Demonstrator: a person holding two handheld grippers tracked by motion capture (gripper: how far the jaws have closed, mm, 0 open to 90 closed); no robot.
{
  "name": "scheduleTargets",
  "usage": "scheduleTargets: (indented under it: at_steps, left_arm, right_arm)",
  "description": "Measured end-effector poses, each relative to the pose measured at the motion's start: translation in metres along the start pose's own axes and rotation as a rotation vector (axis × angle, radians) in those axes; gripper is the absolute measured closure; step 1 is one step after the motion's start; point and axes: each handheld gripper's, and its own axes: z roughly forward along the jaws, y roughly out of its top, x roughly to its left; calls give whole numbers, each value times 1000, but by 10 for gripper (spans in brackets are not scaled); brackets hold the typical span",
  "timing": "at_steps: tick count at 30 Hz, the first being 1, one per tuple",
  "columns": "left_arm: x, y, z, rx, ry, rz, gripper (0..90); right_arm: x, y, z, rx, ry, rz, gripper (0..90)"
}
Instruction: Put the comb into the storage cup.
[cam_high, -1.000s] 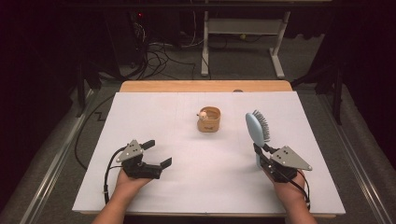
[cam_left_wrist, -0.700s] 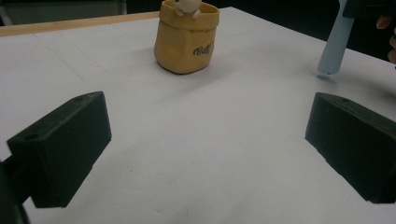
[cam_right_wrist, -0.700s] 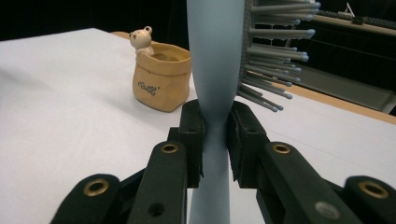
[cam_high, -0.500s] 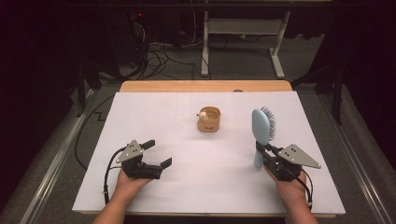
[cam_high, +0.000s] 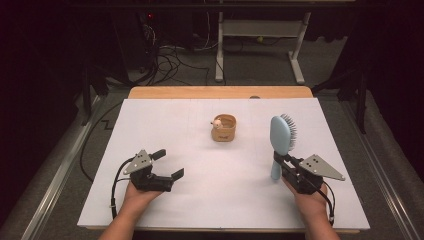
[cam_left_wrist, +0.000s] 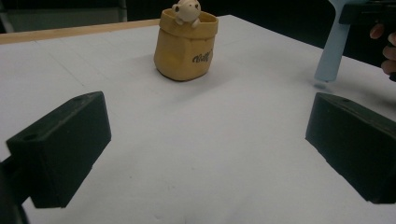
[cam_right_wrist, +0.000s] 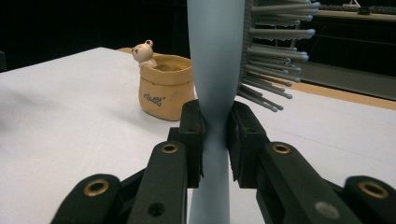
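A light blue hairbrush stands upright at the right of the white table, bristles facing right. My right gripper is shut on its handle, with the handle's tip close above the table. A small tan pouch-shaped pot with a bear figure on its rim sits at the table's middle, also seen as the pot and the pot. My left gripper rests low at the front left, open, with nothing between its fingers. The hairbrush handle shows at the far right there.
The white table sheet covers a wooden top whose far edge shows. Behind the table, cables and a white desk frame stand on the dark floor. Metal rails run along both sides.
The hairbrush in my right gripper tilted right half a second ago and now stands upright, bristles still pointing right. The left gripper has kept still.
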Motion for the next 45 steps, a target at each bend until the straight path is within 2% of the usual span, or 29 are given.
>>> scheduleTargets:
  at_steps: [6, 10, 12, 17, 19, 23, 32, 45]
  left_arm:
    - [-2, 2, 0, -6, 15, 51, 0]
    - [-1, 1, 0, -15, 26, 59, 0]
    - [0, 0, -1, -19, 27, 47, 0]
    - [-1, 2, -5, -57, 41, 61, 0]
    - [-2, 1, -6, -73, 59, 80, 0]
    - [-2, 0, -7, -76, 60, 98, 0]
    - [-3, -1, -6, -63, 40, 102, 0]
    - [-3, -2, -6, -74, 25, 98, 0]
  right_arm:
    - [0, 1, 2, 0, 2, -3, 781]
    - [3, 2, 5, 3, 3, -21, 781]
    - [5, 3, 6, 5, 6, -25, 781]
    - [10, 6, 12, 11, 14, -41, 781]
    - [12, 7, 15, 6, 19, -36, 780]
    - [13, 10, 21, 0, 27, -25, 780]
    - [11, 14, 30, -16, 30, 16, 781]
    - [13, 29, 42, -37, 38, 35, 781]
